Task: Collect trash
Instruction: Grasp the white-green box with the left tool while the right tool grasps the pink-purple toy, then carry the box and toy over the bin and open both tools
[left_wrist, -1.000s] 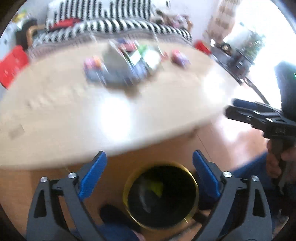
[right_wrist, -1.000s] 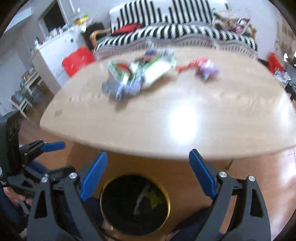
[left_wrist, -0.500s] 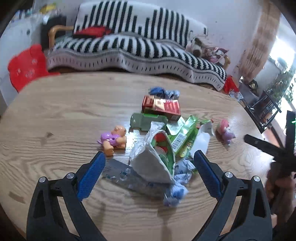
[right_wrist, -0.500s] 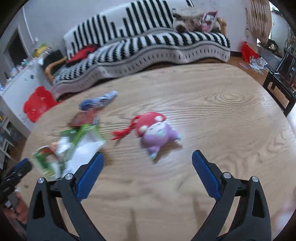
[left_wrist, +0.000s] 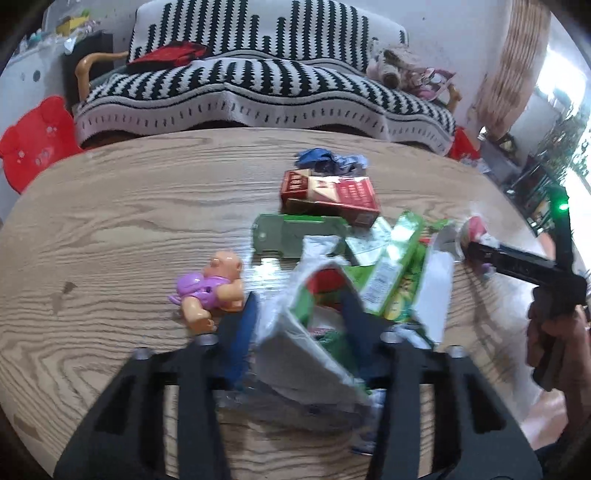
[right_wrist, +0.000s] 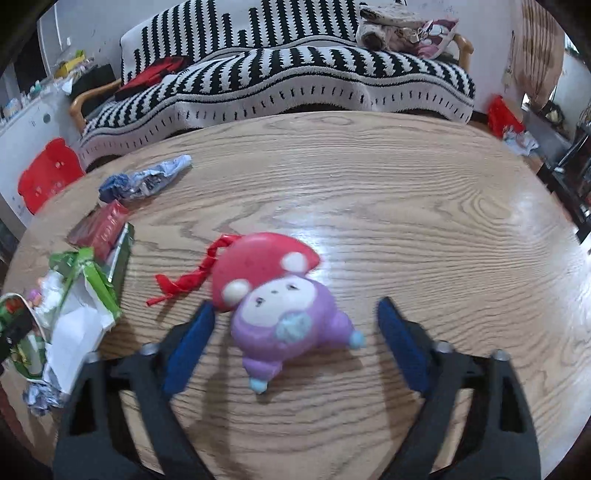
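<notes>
Both hands have swung from the bin to the desk (left_wrist: 110, 229): left gripper (left_wrist: 295, 325), jaws just closing, clamps the upright torn wrapper (left_wrist: 306, 354); right gripper (right_wrist: 295, 332), narrowing yet unclenched, straddles the plush toy (right_wrist: 280, 310).

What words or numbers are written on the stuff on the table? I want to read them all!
None can be read for sure.
Red box: pale print on the lid and side, too blurred to read.
Green wrappers: a white label with small print, too small and blurred.
White-and-green snack bag between the left gripper's fingers: pictures only, no clear letters.
Mushroom toy: no writing.
</notes>
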